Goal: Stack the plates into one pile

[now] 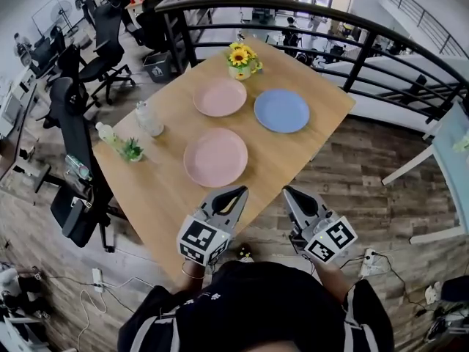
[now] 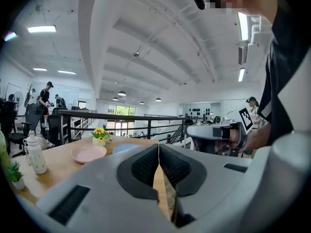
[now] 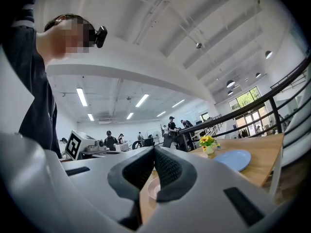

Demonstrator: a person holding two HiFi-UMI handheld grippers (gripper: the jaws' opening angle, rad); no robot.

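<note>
Three plates lie unstacked on the desk (image 1: 165, 189), each flat and apart from the others. The near pink plate (image 1: 215, 157) sits at the centre of the desk. The far pink plate (image 1: 220, 97) lies beyond it. The blue plate (image 1: 281, 111) lies just beside the far pink plate, to its right. A sunflower pot (image 1: 242, 61) stands at the far corner, near the two far plates. Along the left edge stand a clear bottle (image 1: 149, 118), a small green plant (image 1: 132, 150) and a second bottle (image 1: 108, 133). The left tool (image 1: 240, 191) and the right tool (image 1: 288, 191) are held side by side by the desk's near edge, pointing toward the plates and clear of all three. Each tool has its jaws pressed together at the tips, with nothing pinched. A black railing (image 1: 293, 12) runs behind the desk.
</note>
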